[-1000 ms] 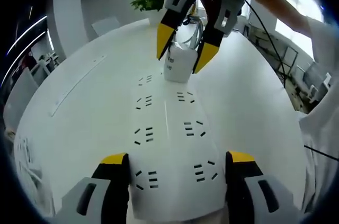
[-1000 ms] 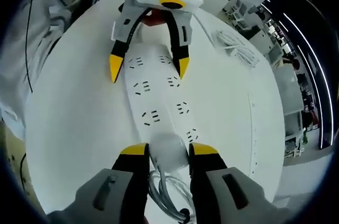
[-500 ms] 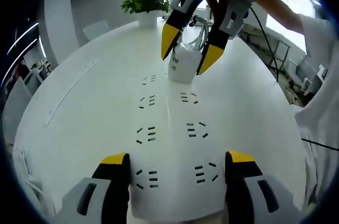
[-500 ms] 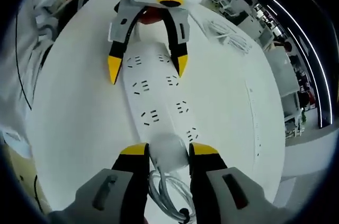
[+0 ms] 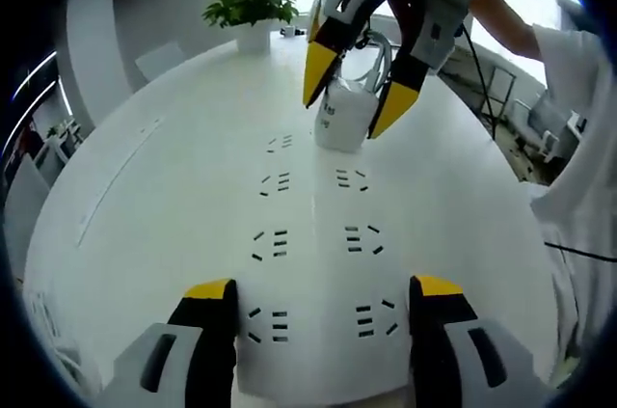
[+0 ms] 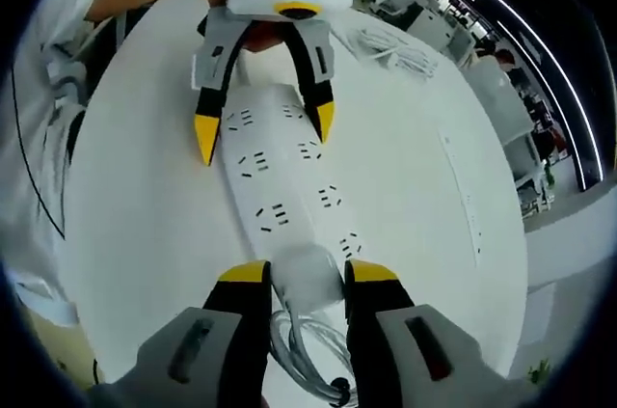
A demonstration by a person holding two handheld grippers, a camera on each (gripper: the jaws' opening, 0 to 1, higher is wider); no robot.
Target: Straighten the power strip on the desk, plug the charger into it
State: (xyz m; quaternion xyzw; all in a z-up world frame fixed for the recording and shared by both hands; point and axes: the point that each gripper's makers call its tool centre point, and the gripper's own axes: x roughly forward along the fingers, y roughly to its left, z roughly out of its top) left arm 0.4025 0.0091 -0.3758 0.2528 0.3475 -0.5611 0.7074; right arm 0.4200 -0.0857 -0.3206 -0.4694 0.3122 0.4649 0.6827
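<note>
Two claws share the work: left claw (image 5: 313, 307), spread wide, straddles one end of the power strip (image 5: 313, 234) mid-tabletop (image 5: 145, 186); right claw (image 6: 296, 278) stays clamped on the charger (image 6: 307, 278), seated at the other end, little changed.

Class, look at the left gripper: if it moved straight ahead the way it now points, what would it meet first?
Probably the charger seated at the far end of the power strip, where the right gripper holds it. The left gripper straddles the strip's near end; depth is uncertain.
</note>
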